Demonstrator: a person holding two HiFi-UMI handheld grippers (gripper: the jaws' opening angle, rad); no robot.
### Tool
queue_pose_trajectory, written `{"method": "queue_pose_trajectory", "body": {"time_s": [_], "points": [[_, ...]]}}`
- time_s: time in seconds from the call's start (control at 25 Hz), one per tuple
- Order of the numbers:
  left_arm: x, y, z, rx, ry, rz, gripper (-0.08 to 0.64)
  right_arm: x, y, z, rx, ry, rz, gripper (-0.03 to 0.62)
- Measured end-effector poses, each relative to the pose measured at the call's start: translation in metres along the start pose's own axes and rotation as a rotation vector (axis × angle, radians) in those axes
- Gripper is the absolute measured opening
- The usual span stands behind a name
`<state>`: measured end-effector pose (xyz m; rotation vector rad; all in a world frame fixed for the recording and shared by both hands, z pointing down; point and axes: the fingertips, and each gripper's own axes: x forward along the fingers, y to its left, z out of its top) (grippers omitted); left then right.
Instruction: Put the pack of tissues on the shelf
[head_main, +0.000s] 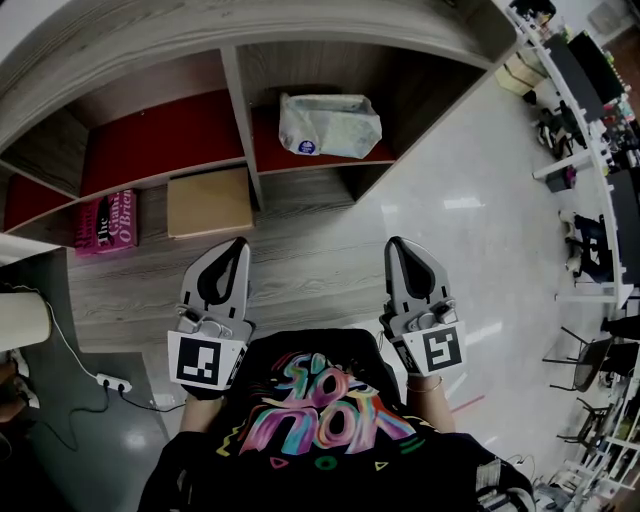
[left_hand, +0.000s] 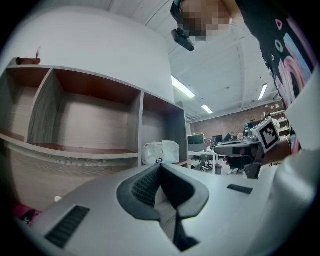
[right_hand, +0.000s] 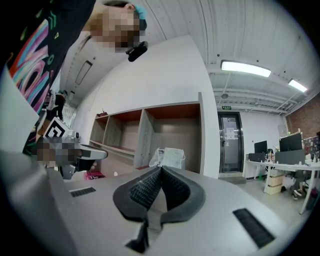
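Observation:
The pack of tissues (head_main: 330, 124), a white plastic-wrapped bundle with a blue label, lies on the red-lined lower shelf (head_main: 160, 140) in the right-hand compartment. It also shows in the left gripper view, tissues (left_hand: 161, 152), and in the right gripper view, tissues (right_hand: 169, 158). Both grippers are held low in front of the person, well back from the shelf. My left gripper (head_main: 238, 243) is shut with nothing in it. My right gripper (head_main: 394, 243) is shut and empty too. From the left gripper view the right gripper (left_hand: 250, 146) shows off to the side.
A pink book (head_main: 106, 222) and a tan cardboard box (head_main: 209, 202) lie on the wooden base under the shelf. A white power strip (head_main: 113, 383) with a cable lies on the floor at left. Desks and chairs (head_main: 590, 200) stand at right.

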<state>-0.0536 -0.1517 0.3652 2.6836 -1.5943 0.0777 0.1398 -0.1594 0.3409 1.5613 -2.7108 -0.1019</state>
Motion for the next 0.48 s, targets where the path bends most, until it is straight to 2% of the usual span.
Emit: {"method": "queue_pose_trajectory", "body": {"time_s": [0.48], "points": [[0.0052,-0.0037,-0.0067,-0.008,-0.003,-0.040,0.025,0.0003,-0.0012,0.0020,-0.006,-0.009,-0.001,0.015]]}}
